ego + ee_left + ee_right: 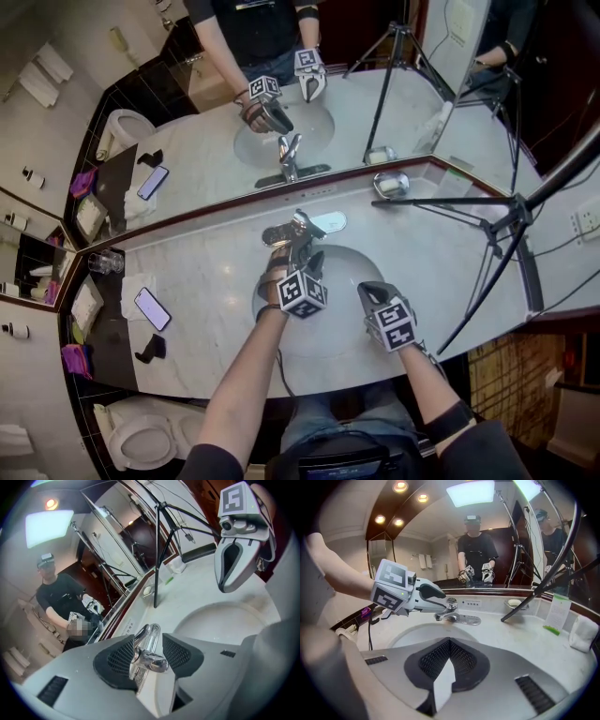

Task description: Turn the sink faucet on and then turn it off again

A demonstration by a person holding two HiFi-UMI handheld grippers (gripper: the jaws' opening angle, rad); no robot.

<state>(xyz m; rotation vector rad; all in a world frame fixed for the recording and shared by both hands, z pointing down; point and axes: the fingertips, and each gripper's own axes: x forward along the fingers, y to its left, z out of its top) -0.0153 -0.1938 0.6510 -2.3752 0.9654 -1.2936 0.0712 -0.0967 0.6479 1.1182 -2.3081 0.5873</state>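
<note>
Left tongs [147, 641] straddle faucet [151, 660], one pad apart.

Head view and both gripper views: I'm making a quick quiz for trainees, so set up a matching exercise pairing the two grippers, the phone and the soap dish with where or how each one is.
Things:
1. left gripper
2. right gripper
3. phone
4. soap dish

Place or state:
a. on the counter, left of the basin
b. jaws together, empty, above the basin
c. at the counter's back edge, right of the faucet
d. jaws apart, faucet handle between them

Pairs: 1-d, 2-b, 3-a, 4-c
</note>
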